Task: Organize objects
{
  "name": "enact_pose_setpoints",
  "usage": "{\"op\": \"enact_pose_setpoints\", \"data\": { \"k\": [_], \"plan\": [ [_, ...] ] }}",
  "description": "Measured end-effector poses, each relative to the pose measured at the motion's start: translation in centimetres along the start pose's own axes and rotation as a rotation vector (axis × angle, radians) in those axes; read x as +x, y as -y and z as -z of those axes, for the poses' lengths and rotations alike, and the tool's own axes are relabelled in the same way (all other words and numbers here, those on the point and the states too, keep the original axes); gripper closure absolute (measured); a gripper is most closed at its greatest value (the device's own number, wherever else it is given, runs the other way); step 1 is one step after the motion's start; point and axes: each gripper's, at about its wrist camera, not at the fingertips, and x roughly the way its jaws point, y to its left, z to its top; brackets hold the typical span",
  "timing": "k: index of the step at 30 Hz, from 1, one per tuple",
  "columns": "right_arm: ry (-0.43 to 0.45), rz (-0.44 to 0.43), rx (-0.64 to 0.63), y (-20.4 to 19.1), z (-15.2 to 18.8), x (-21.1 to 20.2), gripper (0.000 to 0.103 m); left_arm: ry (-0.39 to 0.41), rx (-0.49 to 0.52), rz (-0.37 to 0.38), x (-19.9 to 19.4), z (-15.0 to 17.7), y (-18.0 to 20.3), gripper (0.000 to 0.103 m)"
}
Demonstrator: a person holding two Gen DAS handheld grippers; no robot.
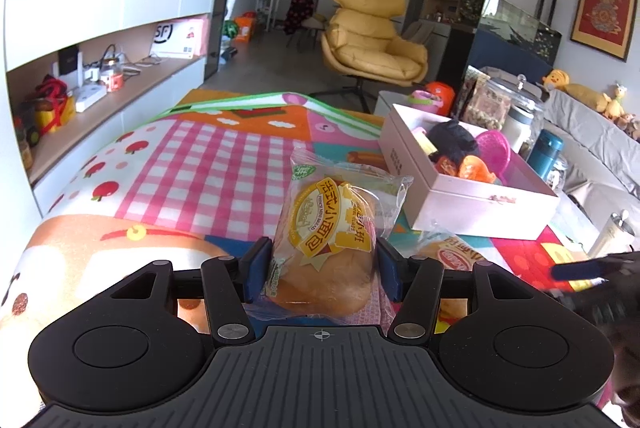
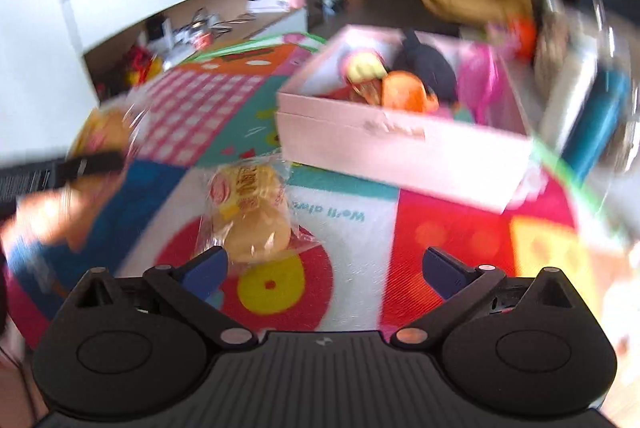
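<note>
Bread packet [image 1: 326, 248]: sitting between the left gripper's [image 1: 325, 262] closed pads, lifted off the mat [image 1: 192, 163].
Pink box [image 1: 472, 195]: lying ahead-right; carry level, releasing only over its opening.
Right gripper [image 2: 326, 270]: hanging wide open, empty; second packet [image 2: 252, 216] lying just ahead-left.

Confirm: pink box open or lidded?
Open. The pink box has no lid on top; a black bag, an orange toy and a pink scoop show above its rim.
</note>
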Motion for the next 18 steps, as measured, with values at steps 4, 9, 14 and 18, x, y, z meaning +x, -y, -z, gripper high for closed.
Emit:
{"op": "enact_pose_setpoints", "data": {
  "k": [4,9,14,18],
  "plan": [
    [-0.046,-0.082,0.139,0.6,-0.9,2.2,0.000,0.004,0.009,0.003,-0.4,0.1,0.2,0.043],
    [-0.027,-0.071,0.080,-1.6,-1.6,4.5,0.000,-0.005,0.005,0.003,-0.2,0.2,0.1,0.043],
    [-0.027,-0.089,0.008,-3.1,-1.8,4.3,0.021,-0.009,-0.001,-0.003,-0.2,0.4,-0.2,0.043],
    [0.012,-0.073,-0.096,-4.6,-1.2,2.1,0.047,-0.021,-0.011,-0.006,0.0,0.6,-0.3,0.043]
  ]
}}
